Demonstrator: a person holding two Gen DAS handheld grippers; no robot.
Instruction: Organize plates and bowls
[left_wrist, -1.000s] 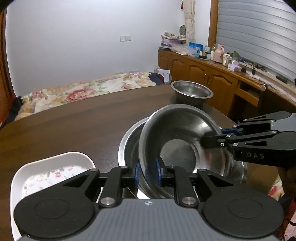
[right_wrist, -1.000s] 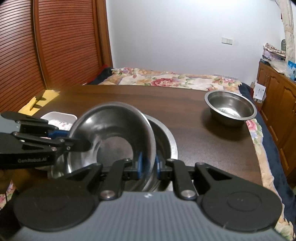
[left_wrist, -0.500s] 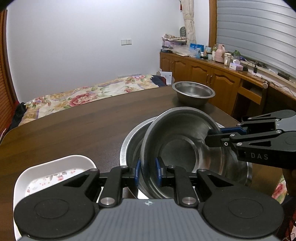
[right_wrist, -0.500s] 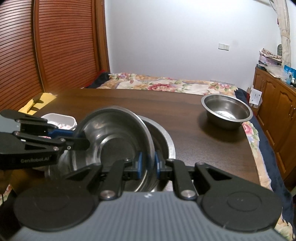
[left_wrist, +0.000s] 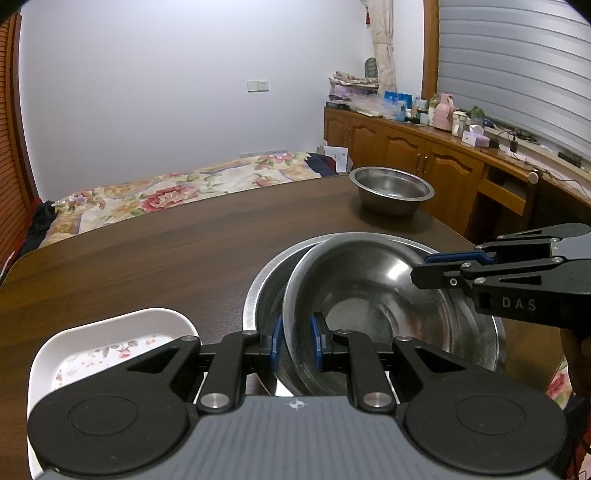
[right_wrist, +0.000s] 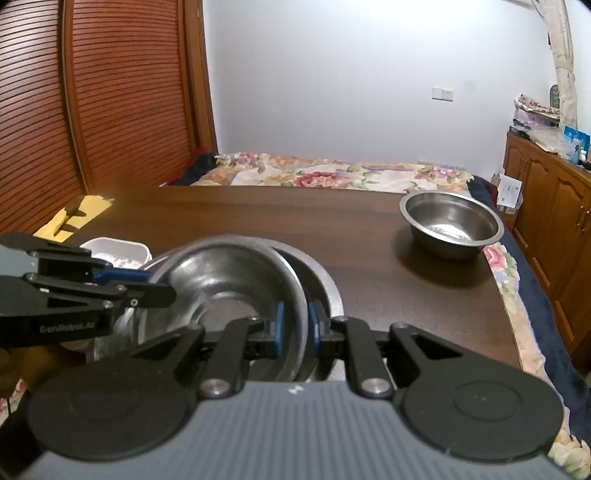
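Left gripper (left_wrist: 295, 341): its 2 blue-padded jaws sat narrow, 1 on each side of the near rim of the inner steel bowl (left_wrist: 373, 295), pinching it.
Right gripper (right_wrist: 295, 326): jaws likewise narrow, clamped across the opposite rim of the same bowl; in the left wrist view it reached in from the right side (left_wrist: 436, 271).
Inner steel bowl: held between both sets of jaws, tilted, resting inside the larger steel basin (left_wrist: 266, 291); its raised edge lay toward the left gripper's side.
Larger steel basin: directly ahead of and under both sets of jaws, sitting on the dark wooden table (left_wrist: 155, 266); its rim showed beyond the inner bowl in the right wrist view (right_wrist: 325, 280).
Second steel bowl (left_wrist: 391, 190): upright and alone, well ahead of the left jaws and to their right, near the table's far corner; well apart from the nested pair.
White floral dish (left_wrist: 107, 354): just left of the left jaws, beside the basin; whether the 2 touched could not be told.
Background: a floral bedspread (right_wrist: 332, 177) beyond the table's far edge, wooden cabinets (left_wrist: 413, 158) to the right.
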